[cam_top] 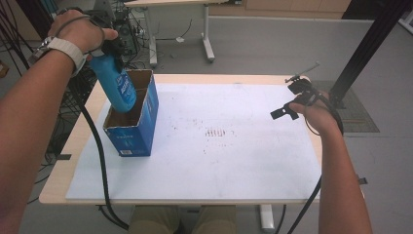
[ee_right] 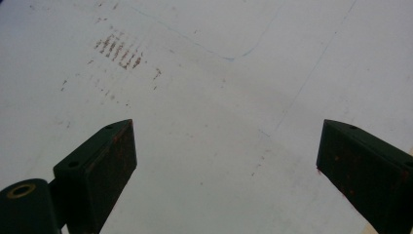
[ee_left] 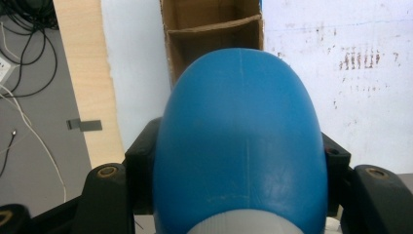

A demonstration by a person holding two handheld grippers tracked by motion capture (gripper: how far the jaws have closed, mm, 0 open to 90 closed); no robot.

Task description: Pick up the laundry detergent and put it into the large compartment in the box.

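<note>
A blue bottle [cam_top: 116, 82] hangs tilted, its lower end inside an open blue cardboard box [cam_top: 139, 129] at the table's left. My left gripper [cam_top: 108, 46] is shut on the bottle's upper part. In the left gripper view the bottle [ee_left: 241, 141] bulges between the black jaws, with the box's divided brown inside [ee_left: 214, 36] beyond it. My right gripper [cam_top: 285, 111] is held over the table's right side, open. In the right gripper view the right gripper [ee_right: 226, 156] has its jaws spread wide with nothing between them, over the white mat [ee_right: 219, 97].
A white mat [cam_top: 219, 146] with rusty speckles [cam_top: 215, 132] covers most of the wooden table [cam_top: 73, 141]. Cables [cam_top: 100, 161] trail off the left and right edges. A black post [cam_top: 370, 44] rises at the back right. Other table legs [cam_top: 207, 34] stand behind.
</note>
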